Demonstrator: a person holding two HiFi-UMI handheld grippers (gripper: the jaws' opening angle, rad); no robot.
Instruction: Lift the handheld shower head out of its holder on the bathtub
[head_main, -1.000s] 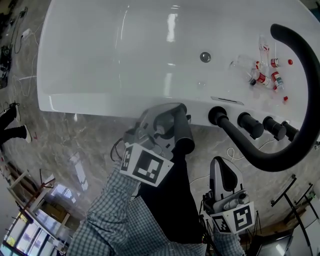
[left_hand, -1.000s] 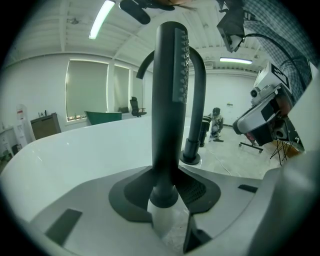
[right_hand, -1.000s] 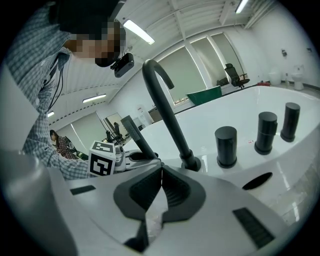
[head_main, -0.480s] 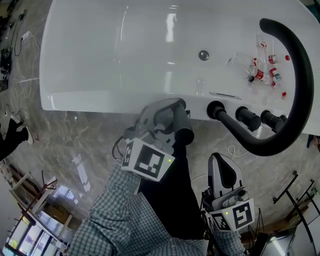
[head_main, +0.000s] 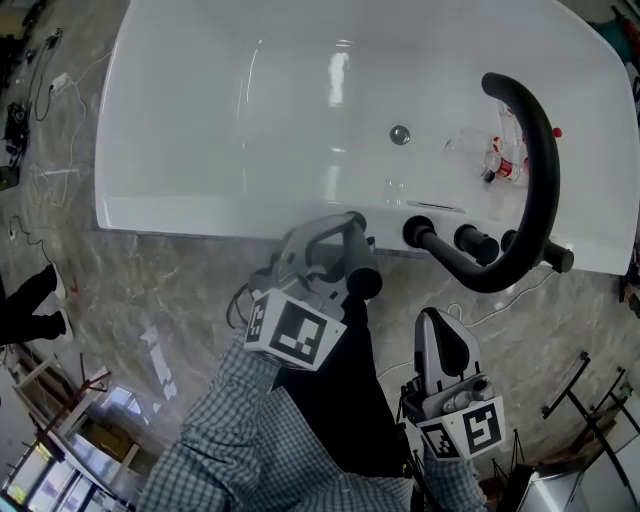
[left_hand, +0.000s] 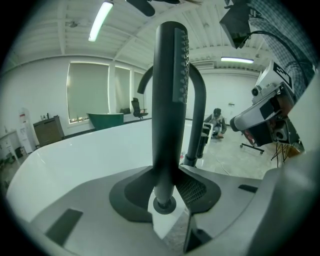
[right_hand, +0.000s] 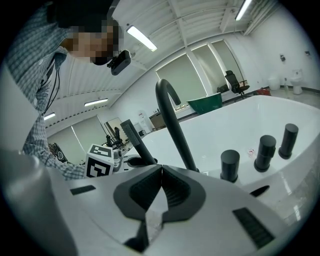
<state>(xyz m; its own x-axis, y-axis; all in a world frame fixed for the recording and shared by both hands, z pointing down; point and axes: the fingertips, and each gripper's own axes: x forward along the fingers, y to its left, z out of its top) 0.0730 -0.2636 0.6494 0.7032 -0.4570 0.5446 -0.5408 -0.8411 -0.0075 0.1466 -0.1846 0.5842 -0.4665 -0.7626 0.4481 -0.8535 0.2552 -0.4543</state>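
Shower head (left_hand: 167, 100) barely shifted, grasped by left hand-held gripper (left_hand: 166, 186); right hand-held gripper (right_hand: 160, 182) clenched; spout (head_main: 535, 170) near.

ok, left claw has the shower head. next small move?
Probably raise the left claw straight up, in line with the shower head. Its jaws are closed on the stem, and the lower end looks close to the tub rim, so a sideways pull might snag. The right claw is shut, empty.

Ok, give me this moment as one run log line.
left gripper: shut on shower head | right gripper: shut, empty | shower head: at bathtub rim
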